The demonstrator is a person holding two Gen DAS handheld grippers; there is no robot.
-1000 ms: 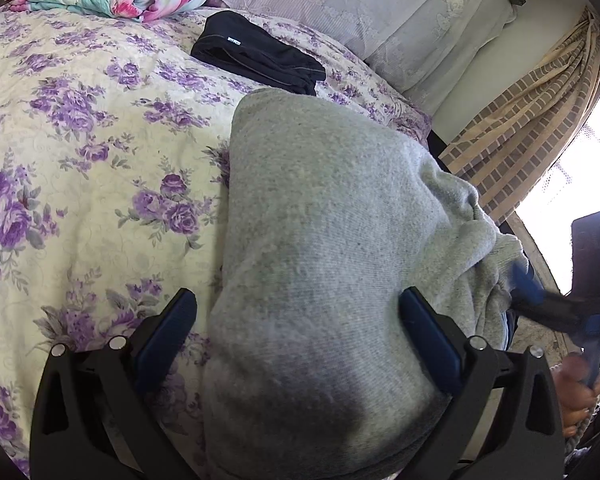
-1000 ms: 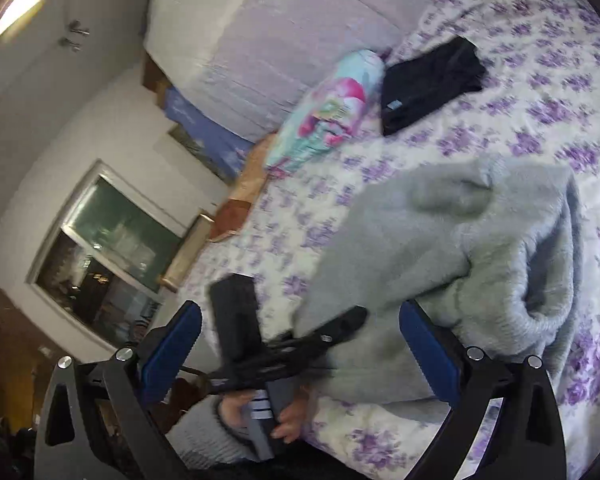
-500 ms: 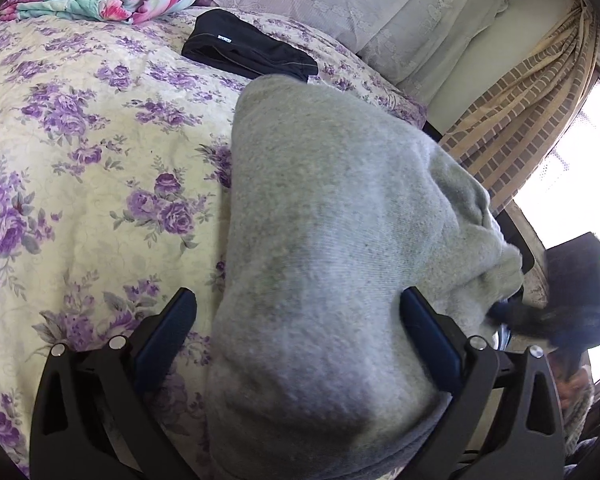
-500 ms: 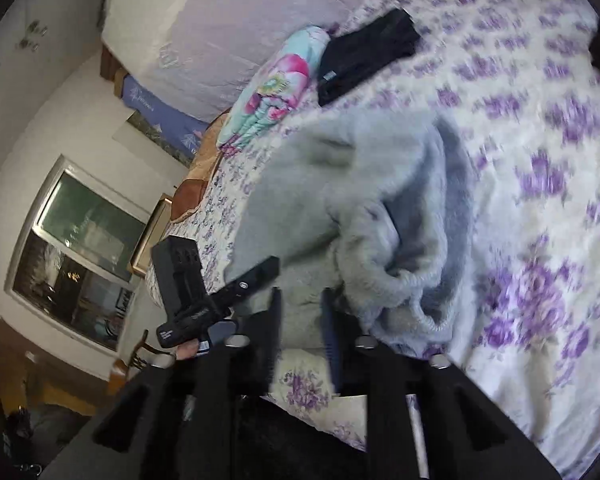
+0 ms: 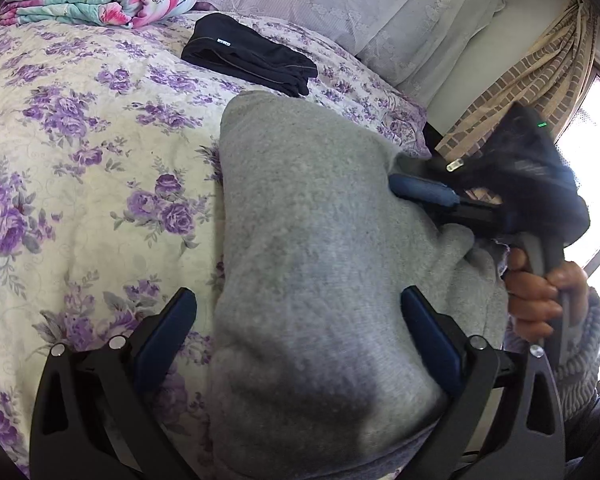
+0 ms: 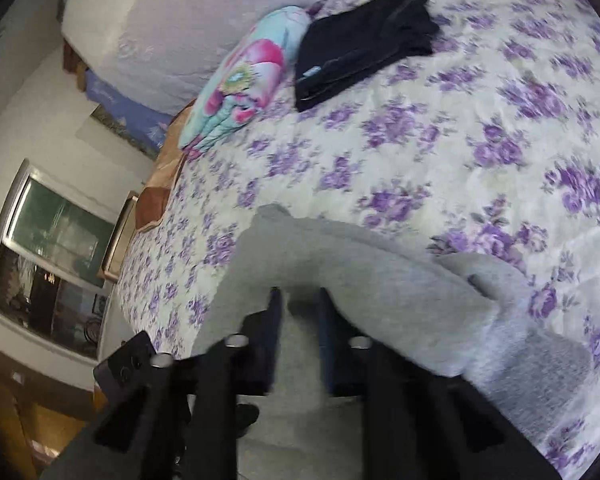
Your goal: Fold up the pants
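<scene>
My right gripper [image 6: 298,300], jaws just drawn narrow onto a fold of the grey pants [image 5: 320,264] filling the lower centre of frame, bites their right edge, while my left gripper [image 5: 296,320] gapes wide astride their near end.

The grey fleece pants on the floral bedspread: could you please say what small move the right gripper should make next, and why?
Probably carry the pinched edge across toward the left gripper. The right gripper has just closed on a fold of the grey fleece pants, and the left one stands open astride them, gripping nothing, with the pants bunched, not flat.
</scene>
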